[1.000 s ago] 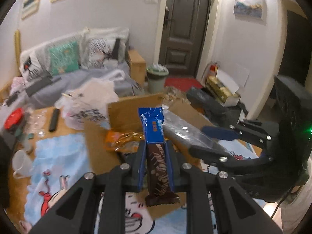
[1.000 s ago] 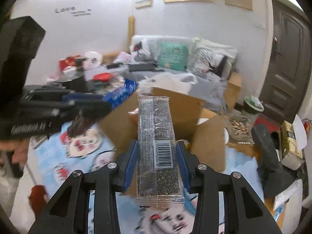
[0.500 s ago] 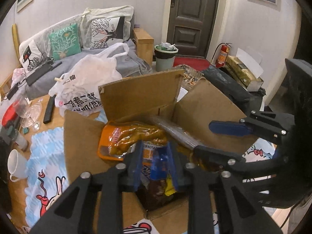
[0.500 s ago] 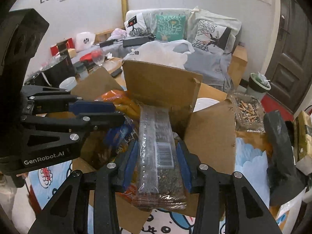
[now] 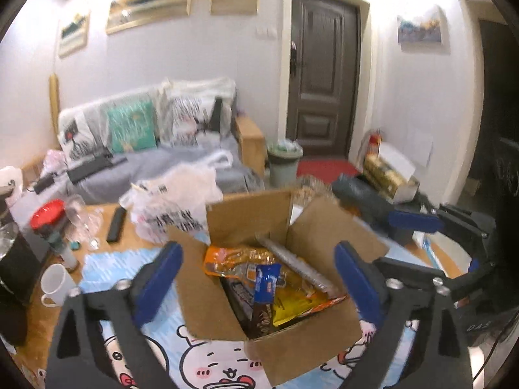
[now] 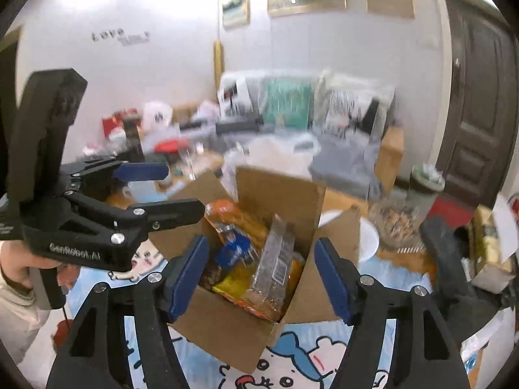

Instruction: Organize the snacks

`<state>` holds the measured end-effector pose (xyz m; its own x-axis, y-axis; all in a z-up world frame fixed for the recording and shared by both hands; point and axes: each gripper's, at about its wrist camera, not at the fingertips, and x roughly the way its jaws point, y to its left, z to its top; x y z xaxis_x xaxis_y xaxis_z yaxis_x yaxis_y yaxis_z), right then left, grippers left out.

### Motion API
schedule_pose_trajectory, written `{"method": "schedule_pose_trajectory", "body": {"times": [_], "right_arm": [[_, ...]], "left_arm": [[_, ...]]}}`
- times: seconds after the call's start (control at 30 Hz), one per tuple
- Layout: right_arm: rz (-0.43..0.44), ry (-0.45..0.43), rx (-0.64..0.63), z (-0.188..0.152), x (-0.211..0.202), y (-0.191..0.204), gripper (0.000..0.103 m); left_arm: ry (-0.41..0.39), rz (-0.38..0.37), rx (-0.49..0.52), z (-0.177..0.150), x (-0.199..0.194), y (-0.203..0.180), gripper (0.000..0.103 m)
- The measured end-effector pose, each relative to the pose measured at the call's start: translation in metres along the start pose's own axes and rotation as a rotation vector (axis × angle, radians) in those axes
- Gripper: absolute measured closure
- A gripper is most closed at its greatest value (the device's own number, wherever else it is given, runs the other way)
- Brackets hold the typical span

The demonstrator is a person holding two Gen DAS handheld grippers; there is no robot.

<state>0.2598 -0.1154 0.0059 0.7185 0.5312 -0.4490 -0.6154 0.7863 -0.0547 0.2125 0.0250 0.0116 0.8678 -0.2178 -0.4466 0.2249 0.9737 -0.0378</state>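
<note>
Cardboard box (image 5: 301,343) sits with its flaps up on the cartoon-printed tablecloth (image 5: 207,363), and it serves as the landmark for everything else. Both grippers hang just above it on its near side, the left gripper (image 5: 259,275) toward its left flap and the right gripper (image 6: 261,278) toward its right one.

The left gripper's jaws have just been opening and now stand very wide, its 2 blue pads apart on either side of the box mouth with nothing between them. The chocolate bar (image 5: 264,298), blue at the top and brown below, stands tilted inside the box against its near wall, free of the pads.

The right gripper's jaws have likewise just been opening and stand partly spread, pressing on nothing. The clear-wrapped seed bar (image 6: 275,259) lies tilted inside the box, leaning toward the back flap, also free.

Under and around the 2 bars, inside the box, lie an orange snack bag (image 5: 233,256) toward the back left corner and a yellow packet (image 5: 292,304) toward the near right.

A person's hand (image 6: 19,269) grips the left gripper's handle, left of the box in the right wrist view.

Left of the box on the tabletop stand a white mug (image 5: 55,285) and, farther back, a red-lidded jar (image 5: 48,217). Behind the box lies a white plastic bag (image 5: 175,201).
</note>
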Motion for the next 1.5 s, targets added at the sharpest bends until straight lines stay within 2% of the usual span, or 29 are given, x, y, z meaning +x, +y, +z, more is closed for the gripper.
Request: {"method": "schedule_pose_trajectory", "body": {"times": [0.03,0.1,0.17,0.2,0.3,0.33,0.43,0.83,1.5], "right_arm": [[-0.003,-0.029,-0.003,-0.002,-0.01,0.002,0.037],[-0.001,-0.094,0.001,-0.009,-0.03,0.005,0.03],[-0.013,-0.158,0.002,-0.016,-0.046,0.006,0.018],[-0.014,-0.191,-0.001,-0.021,-0.054,0.008,0.018],[-0.016,-0.239,-0.012,-0.032,-0.069,0.013,0.012],[-0.015,-0.246,-0.016,-0.036,-0.072,0.015,0.007],[-0.012,-0.267,-0.01,-0.046,-0.078,0.018,0.001],[-0.008,-0.274,0.01,-0.052,-0.089,0.016,0.0],[-0.018,-0.28,0.0,-0.051,-0.099,0.015,0.0]], "left_arm": [[-0.026,0.006,-0.003,-0.001,-0.008,-0.001,0.001],[-0.081,0.006,-0.012,-0.006,-0.026,-0.003,0.001],[-0.118,0.024,-0.021,-0.011,-0.039,-0.005,0.001],[-0.139,0.034,-0.03,-0.015,-0.045,-0.005,0.001],[-0.15,0.026,-0.051,-0.023,-0.056,-0.004,0.001],[-0.146,0.026,-0.058,-0.025,-0.057,-0.004,0.001],[-0.166,0.072,-0.064,-0.032,-0.062,-0.005,0.001],[-0.168,0.085,-0.039,-0.038,-0.069,-0.01,0.001],[-0.172,0.07,-0.055,-0.039,-0.072,-0.012,0.001]]}}
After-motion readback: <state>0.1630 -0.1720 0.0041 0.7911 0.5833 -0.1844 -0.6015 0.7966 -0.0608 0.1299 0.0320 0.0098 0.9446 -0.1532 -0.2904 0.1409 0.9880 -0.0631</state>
